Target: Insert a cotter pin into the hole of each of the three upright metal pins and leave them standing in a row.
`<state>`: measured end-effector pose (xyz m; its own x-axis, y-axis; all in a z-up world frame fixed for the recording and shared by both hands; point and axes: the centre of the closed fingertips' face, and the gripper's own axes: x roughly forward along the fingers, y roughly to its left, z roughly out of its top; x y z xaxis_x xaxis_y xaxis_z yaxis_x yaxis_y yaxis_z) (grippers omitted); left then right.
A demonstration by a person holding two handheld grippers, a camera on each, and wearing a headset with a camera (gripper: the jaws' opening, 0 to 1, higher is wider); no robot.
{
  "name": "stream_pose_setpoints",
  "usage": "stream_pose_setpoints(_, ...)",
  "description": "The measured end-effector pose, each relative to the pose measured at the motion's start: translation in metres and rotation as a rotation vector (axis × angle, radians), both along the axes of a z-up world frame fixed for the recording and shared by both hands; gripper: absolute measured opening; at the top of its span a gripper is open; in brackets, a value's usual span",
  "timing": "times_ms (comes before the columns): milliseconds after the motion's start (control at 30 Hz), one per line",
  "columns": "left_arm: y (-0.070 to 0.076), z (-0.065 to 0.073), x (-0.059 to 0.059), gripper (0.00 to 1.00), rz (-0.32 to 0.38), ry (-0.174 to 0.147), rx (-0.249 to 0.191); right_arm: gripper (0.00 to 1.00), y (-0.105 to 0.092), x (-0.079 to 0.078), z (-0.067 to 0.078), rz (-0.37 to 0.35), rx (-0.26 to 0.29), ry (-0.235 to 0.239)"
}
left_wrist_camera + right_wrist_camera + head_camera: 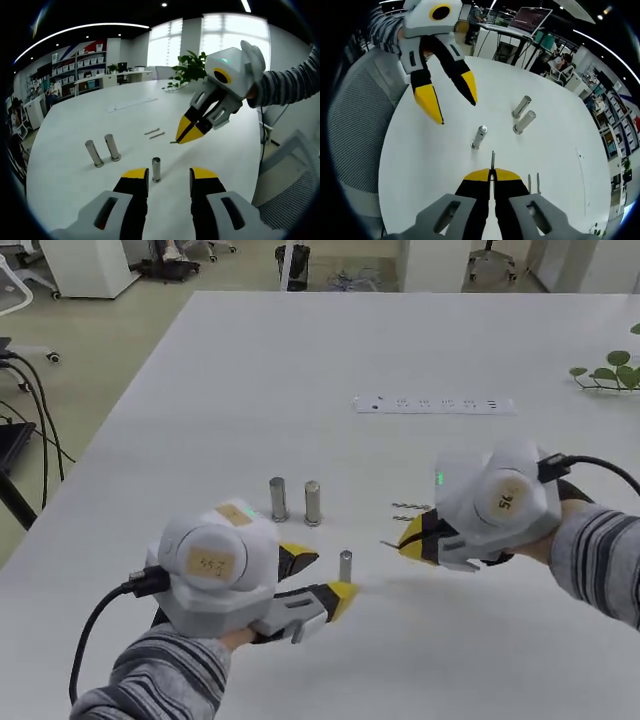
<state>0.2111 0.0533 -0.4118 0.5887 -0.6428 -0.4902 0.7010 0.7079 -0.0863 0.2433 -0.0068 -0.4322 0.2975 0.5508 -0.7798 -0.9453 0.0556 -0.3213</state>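
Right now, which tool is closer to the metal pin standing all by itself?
Left. The left tool has its open jaws right at the lone metal pin. The right tool sits farther off on the other side, shut on a cotter pin pointing toward it.

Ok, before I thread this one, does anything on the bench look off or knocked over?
Nothing is toppled or damaged. One metal pin stands upright but apart from the upright pair, just in front of the open left claw, so the three form no row yet.
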Motion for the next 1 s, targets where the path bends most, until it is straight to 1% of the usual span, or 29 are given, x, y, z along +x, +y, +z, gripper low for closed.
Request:
stream_pose_setpoints(167, -0.007, 0.004, -0.002, 0.26, -0.007, 0.009, -0.033, 0.00, 0.006, -0.015, 0.003, 0.048, -0.003, -0.030)
stream_pose_setpoints(233, -0.009, 0.006, -0.004, 0.25, -0.008, 0.018, -0.050, 0.00, 0.009, -0.021, 0.004, 0.071, -0.002, -0.043)
stream_pose_setpoints(300, -0.011, 0.005, -0.005, 0.23, -0.005, 0.037, -0.064, 0.00, 0.014, -0.027, 0.006, 0.105, 0.001, -0.061)
stream_pose_setpoints(367, -0.013, 0.005, -0.007, 0.21, -0.002, 0.052, -0.084, 0.00, 0.017, -0.033, 0.008, 0.119, 0.005, -0.064)
stream_pose_setpoints(467, -0.016, 0.006, -0.011, 0.18, 0.004, 0.085, -0.131, 0.00, 0.020, -0.040, 0.011, 0.140, 0.009, -0.074)
stream_pose_setpoints(500, -0.017, 0.006, -0.012, 0.17, 0.007, 0.093, -0.141, 0.00, 0.023, -0.043, 0.013, 0.151, 0.017, -0.083)
stream_pose_setpoints(567, -0.017, 0.005, -0.014, 0.16, 0.011, 0.108, -0.158, 0.00, 0.025, -0.048, 0.014, 0.159, 0.023, -0.086)
stream_pose_setpoints(667, -0.020, 0.005, -0.018, 0.12, 0.005, 0.134, -0.183, 0.00, 0.028, -0.052, 0.016, 0.172, 0.031, -0.094)
stream_pose_setpoints(800, -0.022, 0.006, -0.020, 0.06, 0.004, 0.146, -0.205, 0.00, 0.033, -0.058, 0.019, 0.199, 0.040, -0.104)
stream_pose_setpoints(933, -0.023, 0.007, -0.022, 0.01, 0.002, 0.157, -0.224, 0.00, 0.035, -0.060, 0.020, 0.209, 0.043, -0.107)
stream_pose_setpoints(1000, -0.023, 0.007, -0.023, 0.00, 0.001, 0.159, -0.228, 0.00, 0.035, -0.061, 0.021, 0.209, 0.045, -0.109)
